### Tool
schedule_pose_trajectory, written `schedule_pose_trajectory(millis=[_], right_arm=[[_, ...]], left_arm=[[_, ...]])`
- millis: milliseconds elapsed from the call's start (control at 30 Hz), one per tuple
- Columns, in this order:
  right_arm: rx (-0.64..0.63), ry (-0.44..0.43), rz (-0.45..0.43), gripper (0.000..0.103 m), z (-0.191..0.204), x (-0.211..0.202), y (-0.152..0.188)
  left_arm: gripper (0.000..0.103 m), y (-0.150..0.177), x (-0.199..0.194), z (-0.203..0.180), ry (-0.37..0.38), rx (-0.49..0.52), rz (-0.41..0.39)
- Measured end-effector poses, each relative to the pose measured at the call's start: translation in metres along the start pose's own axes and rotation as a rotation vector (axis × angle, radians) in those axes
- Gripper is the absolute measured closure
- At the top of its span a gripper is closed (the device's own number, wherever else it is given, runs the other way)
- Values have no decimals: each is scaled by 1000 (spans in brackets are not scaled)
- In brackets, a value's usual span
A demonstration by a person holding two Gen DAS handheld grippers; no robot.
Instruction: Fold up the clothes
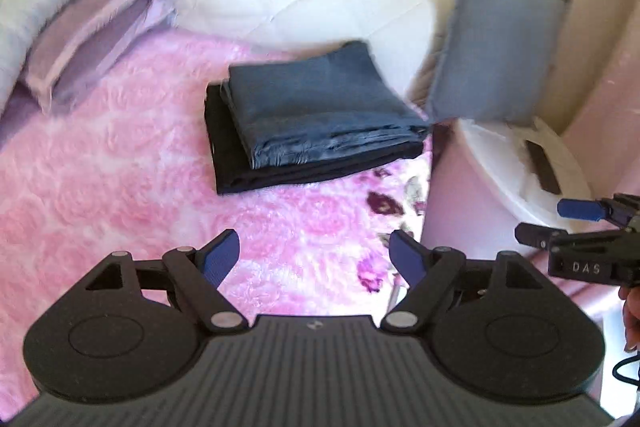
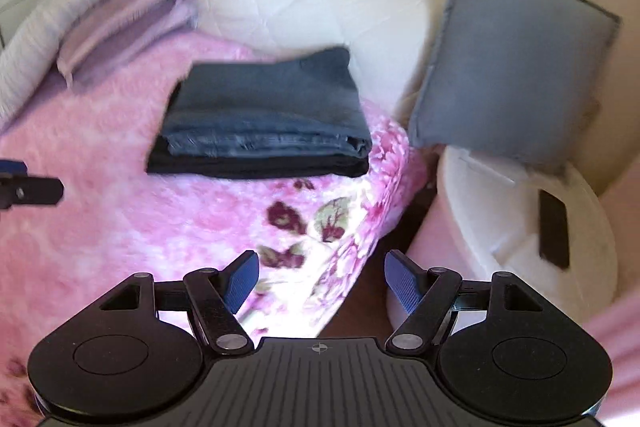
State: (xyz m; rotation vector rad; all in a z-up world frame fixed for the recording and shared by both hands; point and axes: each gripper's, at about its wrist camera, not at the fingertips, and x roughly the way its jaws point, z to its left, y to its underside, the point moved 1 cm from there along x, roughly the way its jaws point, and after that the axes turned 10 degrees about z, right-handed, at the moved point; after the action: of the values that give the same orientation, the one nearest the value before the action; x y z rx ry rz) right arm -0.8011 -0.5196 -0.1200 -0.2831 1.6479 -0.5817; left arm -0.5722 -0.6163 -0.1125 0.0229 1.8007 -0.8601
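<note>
- Already folded: blue cloth [image 1: 320, 103] stacked on black cloth [image 1: 240, 171], on pink blanket [image 1: 120, 167].
- Likely soft, light; grip folded edges.
- Left gripper [image 1: 314, 255] and right gripper [image 2: 320, 279]: both released, empty.

The letters "DAS" stand in pale print on the black body of the right hand-held gripper [image 1: 560, 223]; nothing else is readable.

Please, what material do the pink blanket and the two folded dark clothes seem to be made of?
Pink blanket: looks like plush fleece, fuzzy with an embossed rose texture. Blue-grey folded garment: probably a smooth woven cloth, with a slight sheen along its layered edges. Black folded garment under it: matte fabric, kind unclear.
</note>
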Motion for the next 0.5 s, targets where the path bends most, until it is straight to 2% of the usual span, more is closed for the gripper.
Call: schedule_pose_trajectory(millis=[267, 500], right_arm=[[78, 11, -20, 30, 14, -70, 11], [75, -4, -11, 29, 12, -89, 6]], left_arm=[[15, 6, -50, 1, -35, -47, 11], [15, 6, -71, -4, -89, -96, 3]])
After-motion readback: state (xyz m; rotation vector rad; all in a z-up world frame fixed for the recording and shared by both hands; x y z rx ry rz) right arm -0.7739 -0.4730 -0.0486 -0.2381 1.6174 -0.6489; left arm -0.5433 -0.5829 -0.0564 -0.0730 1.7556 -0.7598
